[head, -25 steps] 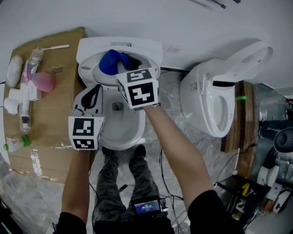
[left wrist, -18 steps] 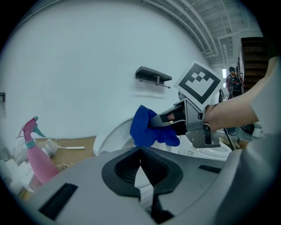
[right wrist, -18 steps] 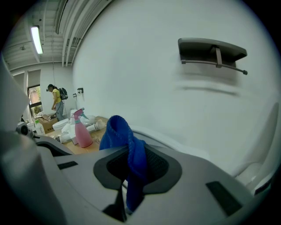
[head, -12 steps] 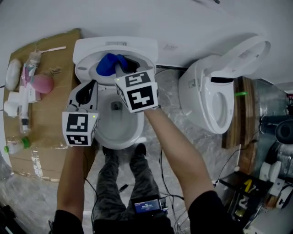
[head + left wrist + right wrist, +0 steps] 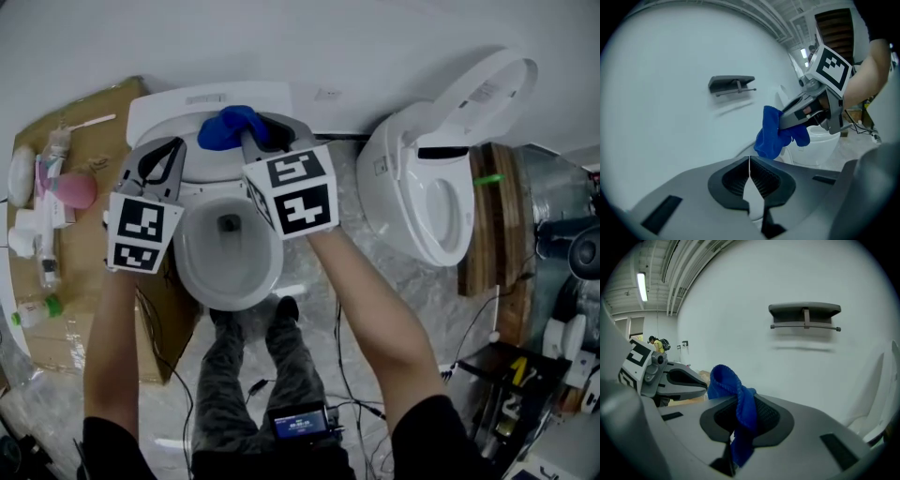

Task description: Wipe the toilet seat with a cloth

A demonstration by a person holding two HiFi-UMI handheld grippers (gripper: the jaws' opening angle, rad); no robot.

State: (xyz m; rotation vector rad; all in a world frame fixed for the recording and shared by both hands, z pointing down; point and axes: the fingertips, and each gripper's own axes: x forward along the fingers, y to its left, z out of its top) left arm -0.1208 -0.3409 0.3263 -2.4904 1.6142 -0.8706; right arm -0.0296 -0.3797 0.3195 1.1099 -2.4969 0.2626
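A white toilet [image 5: 192, 178] stands against the wall, its bowl [image 5: 230, 253] open below me. My right gripper [image 5: 255, 133] is shut on a blue cloth [image 5: 228, 127] and holds it over the back of the rim, close to the wall. In the right gripper view the cloth [image 5: 737, 394] is pinched between the jaws [image 5: 735, 425] and bunches up above them. My left gripper [image 5: 161, 152] is shut with nothing in it, over the rim's back left; its pads meet [image 5: 749, 165]. From there the cloth [image 5: 774, 133] hangs off the right gripper [image 5: 806, 110].
A second white toilet [image 5: 417, 202] with its lid raised [image 5: 487, 84] stands to the right. Cardboard [image 5: 75, 244] on the left carries bottles and a pink object [image 5: 70, 190]. My legs and shoes [image 5: 248, 323] are at the bowl's front, with cables on the floor.
Both grippers have moved away from me toward the wall. The left one went from beside the bowl to the rim's back left. The cloth stayed in the right gripper.
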